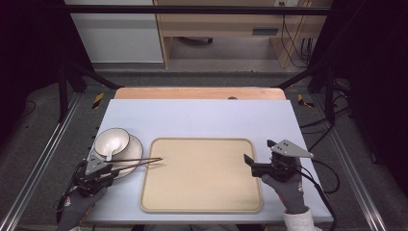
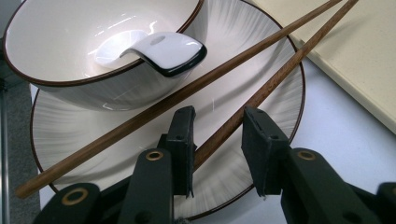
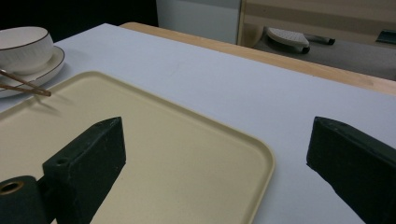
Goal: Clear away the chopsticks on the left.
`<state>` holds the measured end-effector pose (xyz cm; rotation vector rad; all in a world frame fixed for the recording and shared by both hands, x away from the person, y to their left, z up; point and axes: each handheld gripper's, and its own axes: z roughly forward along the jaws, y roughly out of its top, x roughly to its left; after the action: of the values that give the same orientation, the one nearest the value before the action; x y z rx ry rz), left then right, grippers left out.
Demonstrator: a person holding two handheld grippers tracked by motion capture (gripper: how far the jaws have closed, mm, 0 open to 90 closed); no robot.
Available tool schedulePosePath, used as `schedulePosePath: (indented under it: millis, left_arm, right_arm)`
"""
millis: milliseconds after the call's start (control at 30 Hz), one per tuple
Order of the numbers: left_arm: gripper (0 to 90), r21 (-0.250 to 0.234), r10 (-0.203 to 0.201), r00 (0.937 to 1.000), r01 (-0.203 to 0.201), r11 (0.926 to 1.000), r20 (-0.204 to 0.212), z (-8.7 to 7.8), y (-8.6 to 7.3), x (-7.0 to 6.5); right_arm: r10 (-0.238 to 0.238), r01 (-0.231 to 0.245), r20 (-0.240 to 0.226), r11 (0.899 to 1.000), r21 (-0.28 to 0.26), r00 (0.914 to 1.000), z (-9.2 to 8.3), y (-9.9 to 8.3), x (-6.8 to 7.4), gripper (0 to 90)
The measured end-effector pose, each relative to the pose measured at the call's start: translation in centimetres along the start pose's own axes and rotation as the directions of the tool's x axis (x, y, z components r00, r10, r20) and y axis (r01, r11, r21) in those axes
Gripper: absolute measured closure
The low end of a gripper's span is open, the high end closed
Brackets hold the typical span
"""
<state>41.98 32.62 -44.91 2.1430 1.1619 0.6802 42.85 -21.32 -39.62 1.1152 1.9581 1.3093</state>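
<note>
Left tongs (image 2: pixel 217 140) sit open around 1 of the 2 chopsticks (image 2: pixel 261 91) lying on the plate (image 2: pixel 261 42), long axis running from the tongs toward the tray (image 1: pixel 202 175). Right tongs (image 1: pixel 260 159) hang wide open, empty, well apart.

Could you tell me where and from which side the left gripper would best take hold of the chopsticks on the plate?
Probably at their thick near ends, coming from the person's side along the shafts. The chopsticks lie across the plate, converging at the tips over the tray. The left gripper has its jaws open astride only one stick; opening wider would take in both.
</note>
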Motion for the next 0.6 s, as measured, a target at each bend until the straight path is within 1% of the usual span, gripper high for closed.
schedulePosePath:
  millis: [100,167,233,300,400,533,600]
  left_arm:
    - [65.8,0.007,0.000,1.0000,0.000,1.0000,0.004,-0.07,0.07,-0.04]
    - [70.1,0.007,-0.008,1.0000,0.008,0.9999,-0.005,-0.05,0.19,-0.18]
    - [74.0,0.011,-0.006,1.0000,0.006,0.9999,-0.005,-0.06,0.28,-0.29]
    - [74.8,0.010,-0.005,1.0000,0.005,0.9999,0.005,-0.09,0.27,-0.29]
    - [77.7,0.010,-0.005,0.9999,0.005,0.9999,0.010,-0.17,0.26,-0.28]
    - [82.4,0.009,-0.015,0.9997,0.015,0.9998,0.017,-0.23,0.19,-0.19]
    - [82.7,0.006,-0.024,0.9995,0.023,0.9997,0.022,-0.21,0.18,-0.16]
  right_arm:
    - [-0.005,0.005,0.003,1.000,0.005,1.0000,0.03,-0.02,-0.05,4.6]
    - [0.002,-0.002,0.002,1.000,-0.001,1.0000,-0.01,0.02,-0.01,4.6]
    - [-0.003,0.003,0.003,1.000,-0.003,1.0000,-0.10,0.05,-0.09,4.6]
    - [0.000,0.000,0.006,1.000,-0.005,1.0000,-0.14,0.08,-0.11,4.6]
    - [0.002,-0.002,0.005,1.000,-0.007,1.0000,-0.17,0.10,-0.12,4.6]
    - [-0.001,0.001,0.007,1.000,-0.002,1.0000,-0.12,0.07,-0.11,4.5]
    - [-0.003,0.003,0.005,1.000,0.000,1.0000,-0.10,0.06,-0.11,4.5]
